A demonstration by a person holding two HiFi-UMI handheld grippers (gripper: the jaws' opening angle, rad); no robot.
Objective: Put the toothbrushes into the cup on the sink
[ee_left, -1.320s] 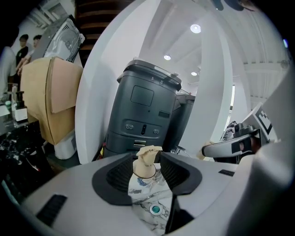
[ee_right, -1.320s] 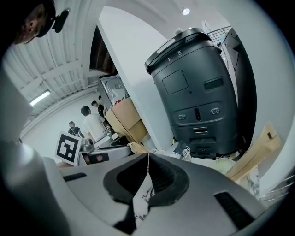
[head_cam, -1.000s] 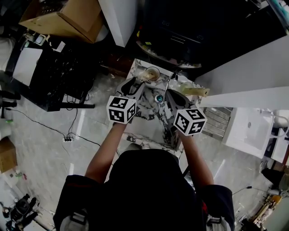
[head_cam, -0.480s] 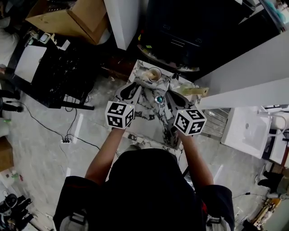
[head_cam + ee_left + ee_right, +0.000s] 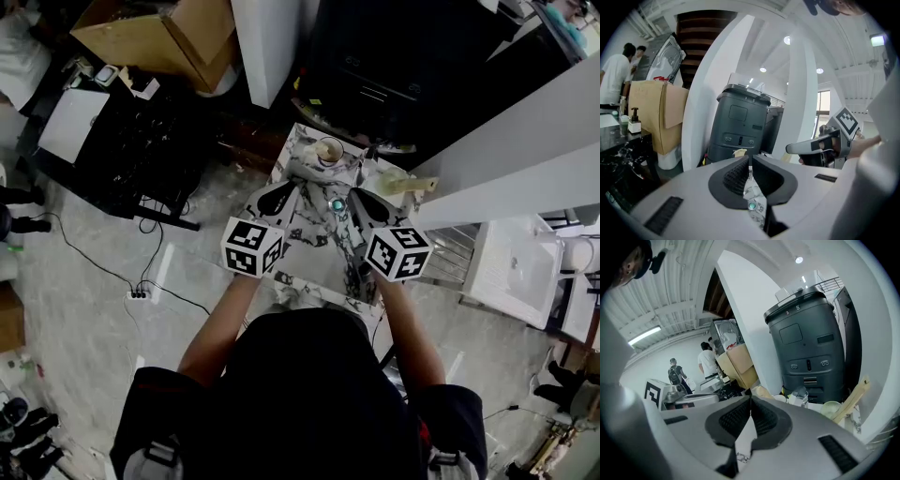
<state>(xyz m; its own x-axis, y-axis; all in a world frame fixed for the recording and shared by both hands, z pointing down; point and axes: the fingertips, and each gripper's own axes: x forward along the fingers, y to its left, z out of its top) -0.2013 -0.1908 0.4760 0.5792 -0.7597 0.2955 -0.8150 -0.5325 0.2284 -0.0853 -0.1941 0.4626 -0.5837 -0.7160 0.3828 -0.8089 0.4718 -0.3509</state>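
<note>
My two tongs over one marble sink (image 5: 312, 265): left tongs (image 5: 750, 161) just clenched on nothing, right tongs (image 5: 750, 399) clenched, empty. One cup (image 5: 328, 150) at the sink's 12 o'clock.

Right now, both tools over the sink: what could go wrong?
1. The cup stands near the sink counter's back edge, just ahead of the left tool; a forward nudge could tip it off.
2. A tan stick sits at the counter's right side close by the right tool; a sideways swing might knock it down.
Left tool's jaws have just been closing on nothing; both are empty.
</note>
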